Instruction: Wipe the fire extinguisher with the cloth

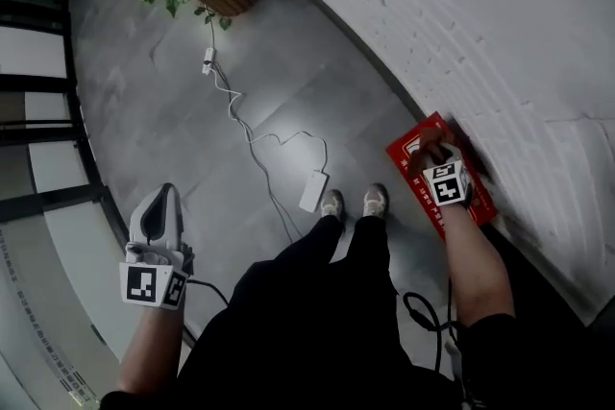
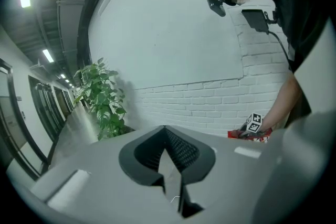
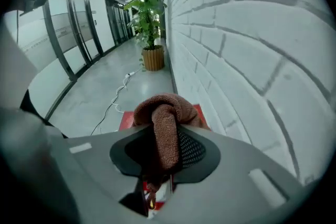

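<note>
No text can be read anywhere. The red fire extinguisher box (image 1: pixel 402 156) has white print on its lid, but it's too small and blurred in the head view and mostly covered in the right gripper view. The marker cube (image 1: pixel 447 183) over the box shows only a b/w square pattern, no letters or nos. Same for the second cube (image 1: pixel 152 284), well left of the box. There is possibly faint lettering on the pale strip (image 1: pixel 63 381) further left, but it's illegible.
</note>
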A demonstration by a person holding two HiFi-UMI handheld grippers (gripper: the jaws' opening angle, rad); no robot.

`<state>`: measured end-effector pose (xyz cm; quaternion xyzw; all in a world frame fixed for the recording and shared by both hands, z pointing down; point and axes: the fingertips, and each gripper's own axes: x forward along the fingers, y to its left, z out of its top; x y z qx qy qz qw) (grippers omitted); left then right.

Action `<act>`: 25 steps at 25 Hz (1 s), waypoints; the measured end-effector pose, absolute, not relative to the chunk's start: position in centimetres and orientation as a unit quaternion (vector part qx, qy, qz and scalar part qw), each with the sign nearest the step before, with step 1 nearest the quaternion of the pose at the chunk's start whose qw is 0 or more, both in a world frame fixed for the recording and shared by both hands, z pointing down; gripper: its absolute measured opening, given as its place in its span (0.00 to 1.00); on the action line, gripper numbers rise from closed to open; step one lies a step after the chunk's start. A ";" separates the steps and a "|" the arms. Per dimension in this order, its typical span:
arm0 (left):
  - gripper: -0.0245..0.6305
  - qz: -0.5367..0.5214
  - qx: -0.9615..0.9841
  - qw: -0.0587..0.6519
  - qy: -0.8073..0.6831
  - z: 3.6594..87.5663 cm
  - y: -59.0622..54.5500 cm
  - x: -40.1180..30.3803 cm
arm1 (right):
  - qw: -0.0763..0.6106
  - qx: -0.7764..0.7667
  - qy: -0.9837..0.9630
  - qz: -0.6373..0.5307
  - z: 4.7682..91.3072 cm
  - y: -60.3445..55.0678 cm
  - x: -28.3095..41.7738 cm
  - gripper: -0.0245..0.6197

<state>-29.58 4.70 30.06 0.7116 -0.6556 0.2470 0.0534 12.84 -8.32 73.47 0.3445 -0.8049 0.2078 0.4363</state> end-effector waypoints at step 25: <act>0.04 0.201 0.784 0.040 -0.586 30.3 -2.0 -25.9 | 0.532 0.415 -0.654 0.343 76.4 4.0 30.5 0.18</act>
